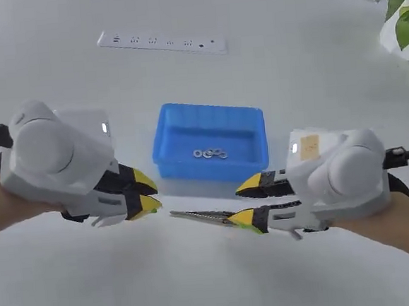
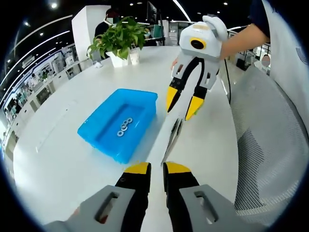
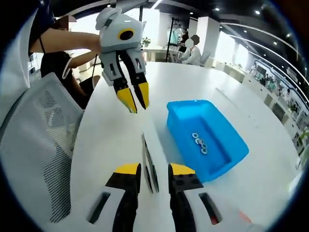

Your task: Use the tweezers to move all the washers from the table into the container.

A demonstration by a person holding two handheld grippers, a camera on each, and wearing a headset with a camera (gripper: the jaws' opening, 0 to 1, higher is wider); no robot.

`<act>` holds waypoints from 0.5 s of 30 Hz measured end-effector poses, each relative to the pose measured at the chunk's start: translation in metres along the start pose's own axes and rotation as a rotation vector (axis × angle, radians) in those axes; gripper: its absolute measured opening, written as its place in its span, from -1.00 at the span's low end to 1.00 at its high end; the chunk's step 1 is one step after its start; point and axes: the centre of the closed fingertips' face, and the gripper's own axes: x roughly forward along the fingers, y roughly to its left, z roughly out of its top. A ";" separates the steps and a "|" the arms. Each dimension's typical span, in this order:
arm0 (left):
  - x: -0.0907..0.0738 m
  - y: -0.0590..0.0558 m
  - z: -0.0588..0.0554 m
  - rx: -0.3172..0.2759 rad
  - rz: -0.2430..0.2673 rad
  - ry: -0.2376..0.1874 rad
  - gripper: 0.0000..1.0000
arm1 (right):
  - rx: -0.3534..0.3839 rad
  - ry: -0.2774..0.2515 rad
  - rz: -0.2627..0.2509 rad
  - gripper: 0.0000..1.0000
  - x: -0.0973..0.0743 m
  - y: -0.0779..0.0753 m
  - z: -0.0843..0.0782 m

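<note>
**Tool handling at the counter**

The right tongs [image 1: 235,204] are standing open, one jaw on each side of the handle end of the tweezers [image 1: 199,216]. In the right gripper view a gap is showing on both sides of the tool, so nothing is being clamped. The tweezers are lying flat on the counter [image 1: 200,281], just near of the container [image 1: 208,110], with the pointed end aiming left. The left tongs [image 1: 156,192] are hovering just left of that point, jaws a narrow gap apart and carrying nothing. The washers [image 1: 210,153] in sight are lying in a short row on the container floor, so the transfer is judged complete or close to it.

The step in hand is judged to be either a release or a pick-up of the tweezers; the views are not settling which.

- If releasing: the jaws should be staying wide while the tongs are drawing straight back to the right, along the tool's own line, so neither jaw is dragging it.
- If picking up: the jaws should be closing squarely on the handle end.
- The left tongs should be keeping apart from the point and from the container wall.
</note>
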 end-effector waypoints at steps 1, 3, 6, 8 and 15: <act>-0.003 0.001 0.004 0.001 0.012 -0.015 -0.70 | 0.024 -0.022 -0.006 -0.49 -0.005 0.000 0.003; -0.013 -0.003 0.016 -0.032 0.013 -0.071 -0.65 | 0.049 -0.061 -0.028 -0.41 -0.017 -0.001 0.007; -0.026 -0.011 0.027 -0.027 0.016 -0.120 -0.58 | 0.061 -0.089 -0.037 -0.28 -0.032 0.005 0.010; -0.034 -0.017 0.031 -0.031 0.016 -0.143 -0.44 | 0.066 -0.104 -0.048 -0.15 -0.039 0.010 0.012; -0.054 -0.033 0.030 -0.058 0.053 -0.173 -0.10 | 0.107 -0.165 -0.124 0.15 -0.062 0.014 0.020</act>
